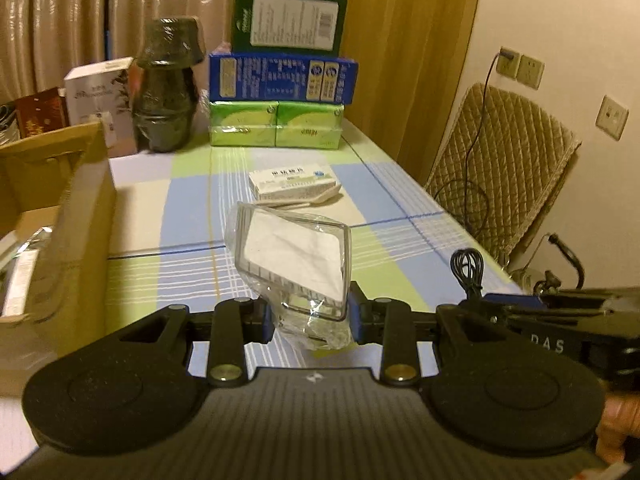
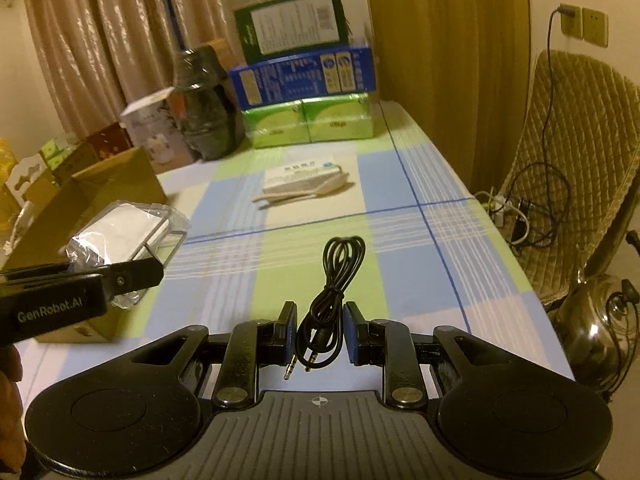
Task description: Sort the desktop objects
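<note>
Left hand-held gripper (image 1: 311, 316) clamps a plastic-wrapped clear box (image 1: 294, 262) above the counter (image 1: 400, 216); right hand-held gripper (image 2: 320, 332) pinches a coiled black cable (image 2: 332, 280) (plugs dangling).

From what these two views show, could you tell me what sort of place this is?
Most likely a home room: a table under a checked tablecloth, curtains behind it, and a padded chair beside wall sockets. Household boxes are stacked at the far end.
</note>
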A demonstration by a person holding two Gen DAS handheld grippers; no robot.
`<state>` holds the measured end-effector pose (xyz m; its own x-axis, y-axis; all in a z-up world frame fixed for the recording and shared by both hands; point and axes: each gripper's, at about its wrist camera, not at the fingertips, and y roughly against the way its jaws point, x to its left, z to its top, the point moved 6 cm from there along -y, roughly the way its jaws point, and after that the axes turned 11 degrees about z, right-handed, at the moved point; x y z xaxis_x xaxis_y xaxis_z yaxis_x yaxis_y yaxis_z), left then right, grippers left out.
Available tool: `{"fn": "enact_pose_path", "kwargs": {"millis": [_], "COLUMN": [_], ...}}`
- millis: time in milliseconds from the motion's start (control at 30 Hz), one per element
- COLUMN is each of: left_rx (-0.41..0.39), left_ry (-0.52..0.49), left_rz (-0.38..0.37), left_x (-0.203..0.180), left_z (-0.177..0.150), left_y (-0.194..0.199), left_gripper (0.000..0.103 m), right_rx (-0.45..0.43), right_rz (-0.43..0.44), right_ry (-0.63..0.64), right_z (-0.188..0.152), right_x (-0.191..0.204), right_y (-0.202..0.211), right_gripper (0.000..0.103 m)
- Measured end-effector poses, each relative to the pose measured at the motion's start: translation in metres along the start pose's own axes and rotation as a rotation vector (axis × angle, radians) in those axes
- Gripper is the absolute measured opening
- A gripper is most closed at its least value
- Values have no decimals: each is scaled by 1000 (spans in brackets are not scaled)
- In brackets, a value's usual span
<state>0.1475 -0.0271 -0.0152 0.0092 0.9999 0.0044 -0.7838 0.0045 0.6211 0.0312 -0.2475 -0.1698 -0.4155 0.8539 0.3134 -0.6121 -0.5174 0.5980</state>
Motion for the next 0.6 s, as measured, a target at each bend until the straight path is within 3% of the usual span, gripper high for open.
{"fn": "enact_pose_path", "kwargs": {"millis": [300, 600], "left_rx": [-28, -46], "left_ry": [21, 50], "left_rz": [37, 92], "left_x": [22, 50], "left_z": [-6, -17], "left_y": [72, 118], "left_gripper": [29, 29], "right_rx": [-26, -2], "right_rz": [35, 57], "right_ry": [65, 118], "right_z": [-3, -14], "right_x": [45, 81], "right_y": [37, 38], "right_gripper": [22, 22]}}
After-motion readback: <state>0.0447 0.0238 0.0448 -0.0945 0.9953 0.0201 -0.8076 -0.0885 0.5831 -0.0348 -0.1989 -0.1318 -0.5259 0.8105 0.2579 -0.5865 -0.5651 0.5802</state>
